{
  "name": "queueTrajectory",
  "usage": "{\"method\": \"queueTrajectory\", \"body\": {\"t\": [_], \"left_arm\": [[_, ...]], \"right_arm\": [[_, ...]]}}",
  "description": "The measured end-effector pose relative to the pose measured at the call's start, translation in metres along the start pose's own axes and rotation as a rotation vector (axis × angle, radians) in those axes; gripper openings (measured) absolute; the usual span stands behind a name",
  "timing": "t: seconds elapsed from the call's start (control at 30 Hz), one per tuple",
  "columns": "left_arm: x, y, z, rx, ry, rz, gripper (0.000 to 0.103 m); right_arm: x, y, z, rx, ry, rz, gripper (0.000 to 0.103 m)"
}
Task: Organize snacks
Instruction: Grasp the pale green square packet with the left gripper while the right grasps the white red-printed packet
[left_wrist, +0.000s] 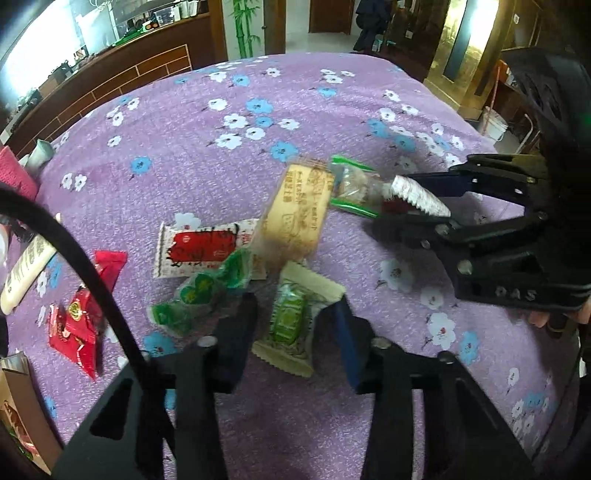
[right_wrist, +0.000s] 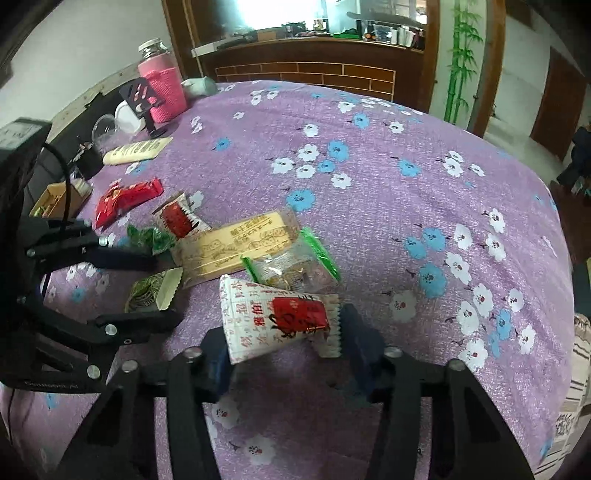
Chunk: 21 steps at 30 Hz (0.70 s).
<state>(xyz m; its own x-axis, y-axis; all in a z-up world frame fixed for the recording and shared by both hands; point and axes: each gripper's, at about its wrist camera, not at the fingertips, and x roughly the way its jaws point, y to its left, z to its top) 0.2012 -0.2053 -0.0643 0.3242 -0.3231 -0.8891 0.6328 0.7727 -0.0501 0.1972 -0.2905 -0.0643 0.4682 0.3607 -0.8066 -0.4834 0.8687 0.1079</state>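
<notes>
The far and right-hand stretch of my purple flowered cloth (right_wrist: 424, 140) lies bare, so either tool can sweep there freely. The snack heap (right_wrist: 229, 243) crowds the middle, packets touching and overlapping. On my left edge a pink-sleeved jar (right_wrist: 162, 88), a white cup (right_wrist: 127, 116), a black stand (right_wrist: 142, 98) and a cardboard box (right_wrist: 55, 199) block the way. My left gripper (right_wrist: 166, 291) sits close to my right gripper (right_wrist: 284, 354), little room between.

Two black handheld grippers

Black linkage arms are joined by silver screws on the left gripper (left_wrist: 295, 332) and right gripper (right_wrist: 284, 343); blue finger pads (left_wrist: 347, 343) are fitted.
</notes>
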Motion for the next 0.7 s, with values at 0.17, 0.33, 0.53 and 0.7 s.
{"method": "queueTrajectory", "body": {"t": [0.17,0.33,0.53,0.7], "left_arm": [[-0.001,0.005,-0.002,-0.033,-0.006,-0.033,0.027],[-0.005,0.009,-0.008,-0.066,0.0,-0.043,0.021],[-0.008,0.009,-0.014,-0.105,-0.016,-0.027,0.019],[-0.011,0.012,-0.021,-0.141,-0.019,-0.061,0.019]], "right_arm": [[-0.004,-0.003,-0.003,0.026,-0.013,-0.01,0.041],[-0.014,-0.002,-0.006,0.053,-0.043,0.004,0.039],[-0.022,-0.002,-0.01,0.08,-0.06,0.023,0.039],[-0.029,0.002,-0.018,0.088,-0.057,0.026,0.039]]}}
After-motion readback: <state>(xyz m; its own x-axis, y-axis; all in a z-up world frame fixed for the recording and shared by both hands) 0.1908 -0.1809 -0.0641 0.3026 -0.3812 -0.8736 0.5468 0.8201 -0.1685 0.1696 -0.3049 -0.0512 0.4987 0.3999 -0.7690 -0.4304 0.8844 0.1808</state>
